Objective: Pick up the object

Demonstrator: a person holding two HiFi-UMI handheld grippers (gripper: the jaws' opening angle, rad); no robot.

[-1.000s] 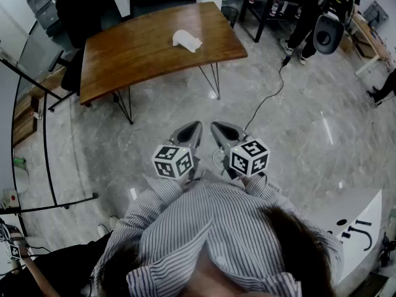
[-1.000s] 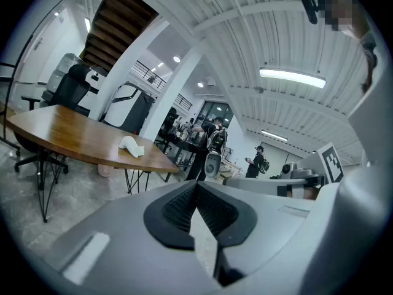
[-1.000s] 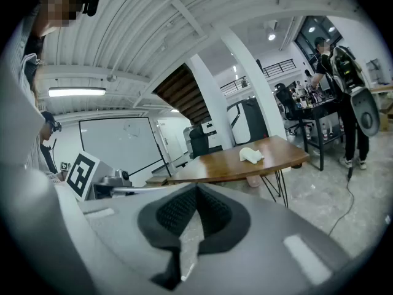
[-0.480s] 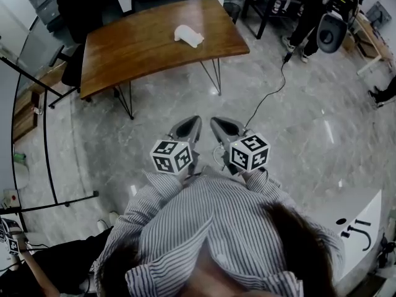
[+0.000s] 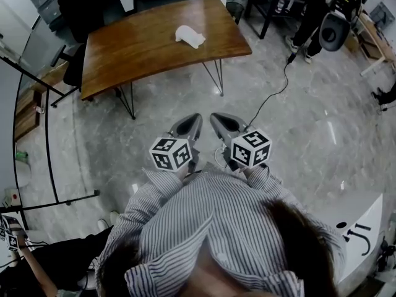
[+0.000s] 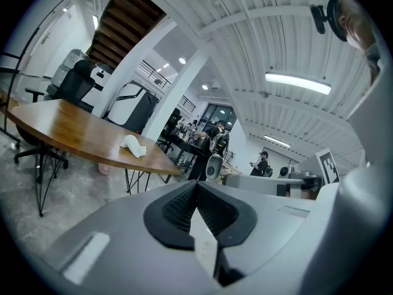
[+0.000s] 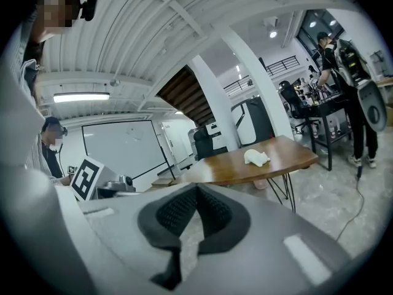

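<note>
The object is a small white soft lump lying on the brown wooden table, far ahead of me. It also shows in the left gripper view as the white lump and in the right gripper view as the white lump. My left gripper and right gripper are held side by side close to my chest, above the floor and well short of the table. Both have their jaws together with nothing between them.
The table stands on thin metal legs over a grey marble floor. A black cable runs across the floor to a person with equipment at the back right. A black office chair and black rails stand at the left, a white sign at the lower right.
The table and the white lump have shifted slightly in the head view as the camera moved. Both grippers keep the same pose, shut and side by side.
</note>
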